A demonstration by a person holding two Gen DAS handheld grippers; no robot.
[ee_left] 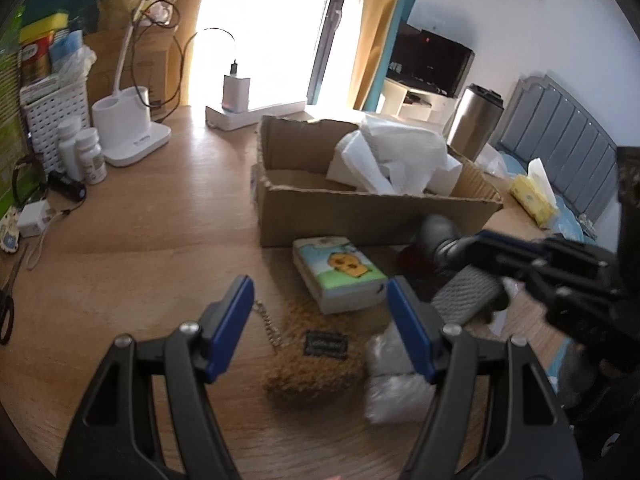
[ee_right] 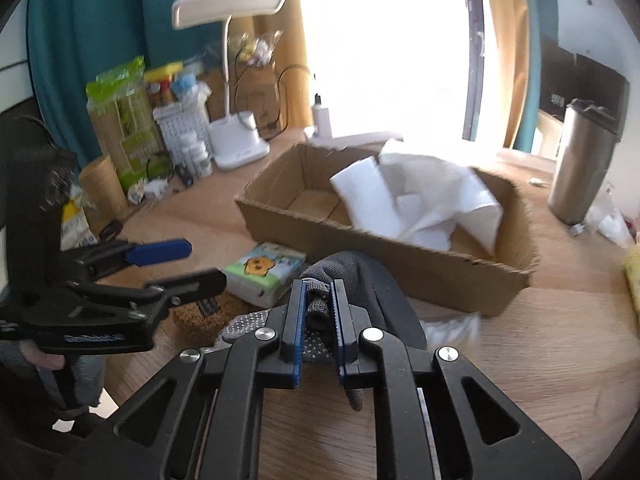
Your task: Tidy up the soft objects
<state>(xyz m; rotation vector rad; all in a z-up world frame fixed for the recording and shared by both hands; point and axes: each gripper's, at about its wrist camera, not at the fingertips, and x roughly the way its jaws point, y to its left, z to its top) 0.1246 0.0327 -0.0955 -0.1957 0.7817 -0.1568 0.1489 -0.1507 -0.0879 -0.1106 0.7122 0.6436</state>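
cardboard box (ee_right: 384, 248) behind right gripper (ee_right: 320, 320), jaws clenched on grey sock (ee_right: 352, 276); left gripper (ee_left: 320, 332) jaws released above fuzzy pouch (ee_left: 316, 372).

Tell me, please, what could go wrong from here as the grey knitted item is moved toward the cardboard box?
1. The right gripper pinches only a fold of the grey knitted item; the rest hangs loose and could slip free or catch on the cardboard box wall.
2. The open left gripper hovers close over the brown fuzzy pouch, near the right one; they could collide.
3. The dangling fabric might drag the cartoon tissue pack.
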